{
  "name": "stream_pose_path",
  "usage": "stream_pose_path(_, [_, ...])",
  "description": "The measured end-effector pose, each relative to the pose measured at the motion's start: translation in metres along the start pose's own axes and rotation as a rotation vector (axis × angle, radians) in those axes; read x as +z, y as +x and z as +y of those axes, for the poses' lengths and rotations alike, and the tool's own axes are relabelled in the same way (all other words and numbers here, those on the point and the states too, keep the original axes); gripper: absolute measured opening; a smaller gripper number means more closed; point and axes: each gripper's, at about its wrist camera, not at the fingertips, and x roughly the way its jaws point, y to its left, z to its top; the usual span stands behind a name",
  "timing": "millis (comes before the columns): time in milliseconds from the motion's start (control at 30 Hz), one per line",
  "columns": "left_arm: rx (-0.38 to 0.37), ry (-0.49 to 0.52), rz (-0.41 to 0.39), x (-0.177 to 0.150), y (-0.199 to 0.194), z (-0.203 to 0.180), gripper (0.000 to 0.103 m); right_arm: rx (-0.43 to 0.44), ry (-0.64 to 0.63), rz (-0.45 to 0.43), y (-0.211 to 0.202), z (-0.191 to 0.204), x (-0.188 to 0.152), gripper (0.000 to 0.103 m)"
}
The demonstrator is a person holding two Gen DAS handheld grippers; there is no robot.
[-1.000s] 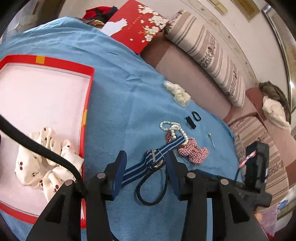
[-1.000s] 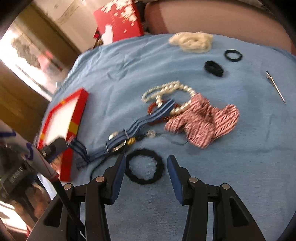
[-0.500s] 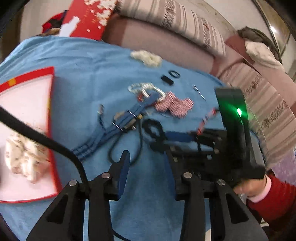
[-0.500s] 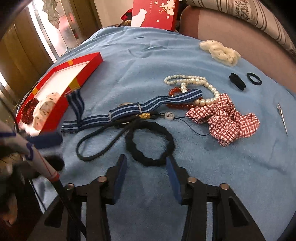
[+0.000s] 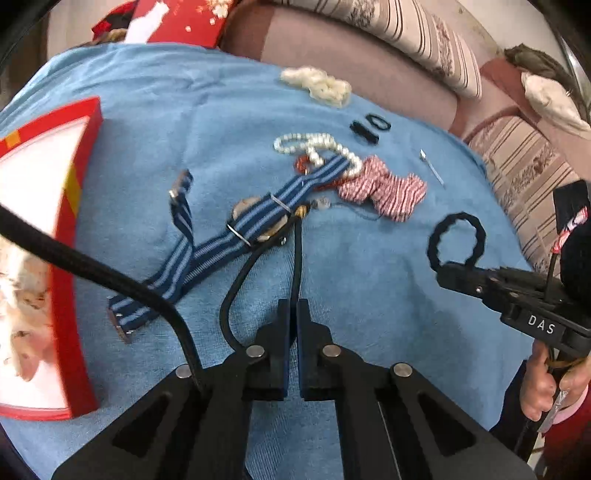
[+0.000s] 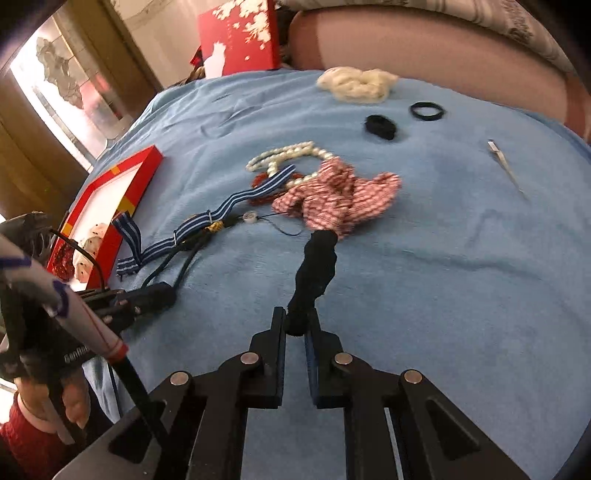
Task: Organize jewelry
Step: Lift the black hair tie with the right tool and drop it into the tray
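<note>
My left gripper [image 5: 293, 304] is shut on a thin black cord [image 5: 236, 288] that loops back to a small pendant beside the blue striped band [image 5: 258, 218]. My right gripper [image 6: 295, 317] has its jaws closing, pads pressing on a black scrunchie [image 6: 314, 266], which hangs stretched above the blue cloth. In the left wrist view that scrunchie [image 5: 458, 240] shows as a ring standing off the right gripper [image 5: 448, 271]. A pearl necklace [image 5: 317, 144] and a red-checked scrunchie [image 5: 384, 192] lie behind the band. The red tray [image 5: 88, 258] at left holds a cherry-print scrunchie [image 5: 18, 295].
At the far side of the blue cloth lie a cream scrunchie [image 6: 358, 83], two black hair ties [image 6: 380, 125] and a metal clip [image 6: 504, 166]. A red flowered box [image 6: 240, 40] leans behind. A pink sofa with striped cushions [image 5: 406, 26] borders the cloth.
Both grippers went from open to shut. The left one closed on the black cord. The right one closed on the black scrunchie and lifted it off the cloth, away to the right.
</note>
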Motion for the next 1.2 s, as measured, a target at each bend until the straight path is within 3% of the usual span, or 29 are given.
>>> stream_pose_path(267, [-0.076, -0.042, -0.224, 0.018, -0.103, -0.008, 0.003, 0.071, -0.023, -0.070, -0.040, 0.026, 0.017, 0.010])
stream_pose_path(433, [-0.034, -0.077, -0.377, 0.045, -0.164, 0.013, 0.003, 0.158, -0.065, -0.071, -0.042, 0.068, 0.038, 0.010])
stream_pose_path(567, [0.095, -0.135, -0.480, 0.064, -0.193, 0.047, 0.003, 0.229, -0.106, -0.047, -0.033, 0.107, 0.054, 0.011])
stream_pose_path(767, [0.302, -0.246, -0.516, 0.082, -0.194, 0.118, 0.003, 0.252, -0.231, 0.002, 0.001, 0.185, 0.082, 0.011])
stream_pose_path(1033, [0.314, -0.495, -0.495, 0.073, -0.171, 0.234, 0.003, 0.215, -0.344, 0.111, 0.092, 0.272, 0.118, 0.011])
stream_pose_path(1200, [0.433, -0.560, -0.459, 0.069, -0.157, 0.268, 0.003, 0.223, -0.334, 0.168, 0.141, 0.293, 0.134, 0.011])
